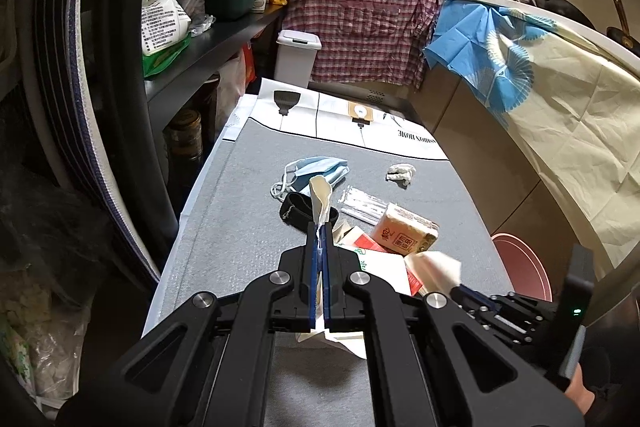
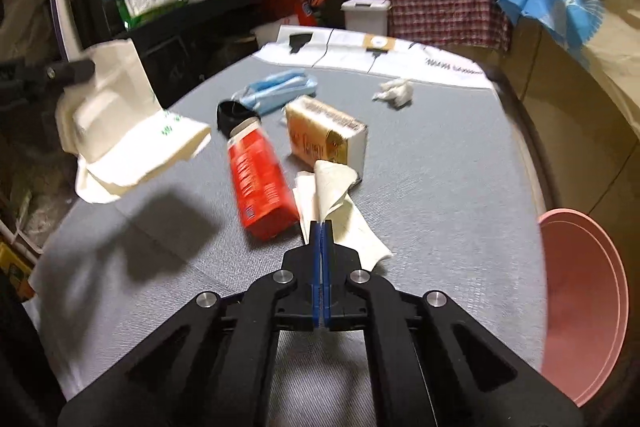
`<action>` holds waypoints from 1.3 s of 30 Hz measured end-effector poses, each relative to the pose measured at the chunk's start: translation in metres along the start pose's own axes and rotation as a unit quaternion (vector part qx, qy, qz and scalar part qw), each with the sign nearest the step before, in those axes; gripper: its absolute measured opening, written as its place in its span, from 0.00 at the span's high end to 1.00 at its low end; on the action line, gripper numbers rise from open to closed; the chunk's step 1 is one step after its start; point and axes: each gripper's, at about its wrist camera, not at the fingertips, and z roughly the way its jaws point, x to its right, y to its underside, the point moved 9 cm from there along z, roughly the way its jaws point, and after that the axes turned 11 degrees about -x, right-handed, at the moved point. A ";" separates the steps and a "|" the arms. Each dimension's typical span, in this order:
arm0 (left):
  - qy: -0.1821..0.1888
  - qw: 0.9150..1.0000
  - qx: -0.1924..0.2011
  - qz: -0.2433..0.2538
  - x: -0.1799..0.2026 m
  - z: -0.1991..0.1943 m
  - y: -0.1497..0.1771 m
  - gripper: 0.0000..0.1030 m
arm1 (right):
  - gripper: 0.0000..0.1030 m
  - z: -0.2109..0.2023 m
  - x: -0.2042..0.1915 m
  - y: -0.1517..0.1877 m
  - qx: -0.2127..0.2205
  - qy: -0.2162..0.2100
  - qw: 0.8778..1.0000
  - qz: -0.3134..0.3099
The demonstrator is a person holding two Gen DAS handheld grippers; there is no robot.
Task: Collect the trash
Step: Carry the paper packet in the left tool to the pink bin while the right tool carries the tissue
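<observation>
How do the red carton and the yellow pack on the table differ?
The red carton is red with white print; the yellow pack is yellow-orange with a white end. The carton is longer and narrower, the pack shorter and blockier. The carton's far end touches a black item; the pack does not. Both lie on their sides on the grey table, ungripped.

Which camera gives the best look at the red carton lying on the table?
The right wrist view. There the red carton lies in the open on the grey table, nearly its whole length showing. In the left wrist view only slivers of it peek out behind the white paper bag and the left gripper.
</observation>
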 end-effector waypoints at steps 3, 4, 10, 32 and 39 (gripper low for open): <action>0.004 1.000 0.000 0.005 0.006 0.000 0.000 0.98 | 0.99 -0.014 0.004 -0.001 0.011 0.010 1.000 -0.004; 0.004 1.000 0.000 0.008 0.008 0.000 0.001 0.99 | 0.99 -0.020 0.006 -0.001 0.015 0.012 1.000 -0.003; 0.009 1.000 -0.001 0.019 0.020 0.000 0.004 0.99 | 0.99 -0.049 0.020 -0.003 0.031 0.020 0.999 0.009; 0.026 0.997 0.001 0.070 0.069 -0.001 0.019 0.99 | 0.99 -0.157 0.091 0.017 0.102 0.059 0.992 0.052; 0.034 0.996 -0.011 0.083 0.089 0.008 0.023 0.98 | 0.99 -0.179 0.127 0.018 0.122 0.079 0.987 0.069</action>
